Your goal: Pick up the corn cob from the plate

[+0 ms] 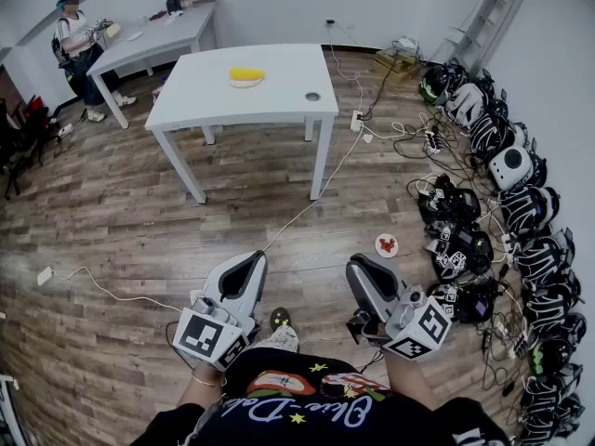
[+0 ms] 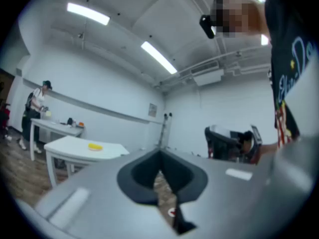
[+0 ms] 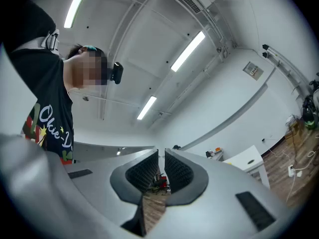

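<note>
A yellow corn cob (image 1: 246, 74) lies on a small white plate (image 1: 246, 84) on the white table (image 1: 279, 100), far ahead of me across the wooden floor. In the left gripper view the corn cob (image 2: 94, 146) shows small at the left. Both grippers are close to my body, far short of the table. My left gripper (image 1: 253, 260) has its jaws together with nothing between them. My right gripper (image 1: 359, 266) is also shut and empty, tilted somewhat upward. In their own views, the left gripper (image 2: 160, 156) and right gripper (image 3: 161, 156) hold nothing.
A small dark round object (image 1: 312, 96) sits near the table's right edge. A second table (image 1: 158, 33) stands at the back left with a person (image 1: 79, 49) beside it. Several headsets (image 1: 493, 203) and cables line the right wall. A red-and-white disc (image 1: 387, 245) lies on the floor.
</note>
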Motion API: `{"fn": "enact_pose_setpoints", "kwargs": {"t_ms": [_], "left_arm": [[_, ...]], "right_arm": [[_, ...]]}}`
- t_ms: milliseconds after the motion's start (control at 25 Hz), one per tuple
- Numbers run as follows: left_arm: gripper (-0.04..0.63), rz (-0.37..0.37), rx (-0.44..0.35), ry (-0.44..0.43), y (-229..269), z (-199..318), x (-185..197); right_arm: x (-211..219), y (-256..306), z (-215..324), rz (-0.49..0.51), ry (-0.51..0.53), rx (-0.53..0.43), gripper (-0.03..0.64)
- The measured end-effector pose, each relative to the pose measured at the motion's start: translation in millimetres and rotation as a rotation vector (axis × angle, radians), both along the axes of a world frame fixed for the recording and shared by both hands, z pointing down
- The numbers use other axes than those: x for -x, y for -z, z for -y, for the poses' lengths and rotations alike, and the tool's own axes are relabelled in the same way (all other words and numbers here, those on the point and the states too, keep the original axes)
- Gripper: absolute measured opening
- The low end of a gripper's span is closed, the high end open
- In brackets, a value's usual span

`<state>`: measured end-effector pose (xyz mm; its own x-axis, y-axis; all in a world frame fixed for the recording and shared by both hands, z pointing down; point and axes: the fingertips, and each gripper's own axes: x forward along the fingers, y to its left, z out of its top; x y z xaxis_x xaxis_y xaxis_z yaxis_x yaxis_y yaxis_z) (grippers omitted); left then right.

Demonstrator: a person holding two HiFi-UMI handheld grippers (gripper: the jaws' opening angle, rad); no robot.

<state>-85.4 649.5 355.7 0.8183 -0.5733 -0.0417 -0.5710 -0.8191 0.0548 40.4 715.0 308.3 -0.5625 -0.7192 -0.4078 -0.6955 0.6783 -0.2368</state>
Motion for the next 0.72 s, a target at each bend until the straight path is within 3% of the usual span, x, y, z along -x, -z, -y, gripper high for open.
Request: {"fn": "enact_pose_setpoints", "kwargs": {"t_ms": [240,440,720], "left_arm": [[-0.014,0.047,-0.023,-0.023,2,99,-13],[-0.014,0.026,0.018,0.01,-10,190,-26],[-0.014,0.025,0.038,0.099,-16,350,-52]], "right_arm": [[14,5,112,0.023,0.059,0.015,0.019],[8,-10,209,0.014,0.1,0.064,0.02],[-26,-19,387,0.01,0.198,0.075,0.02]]}}
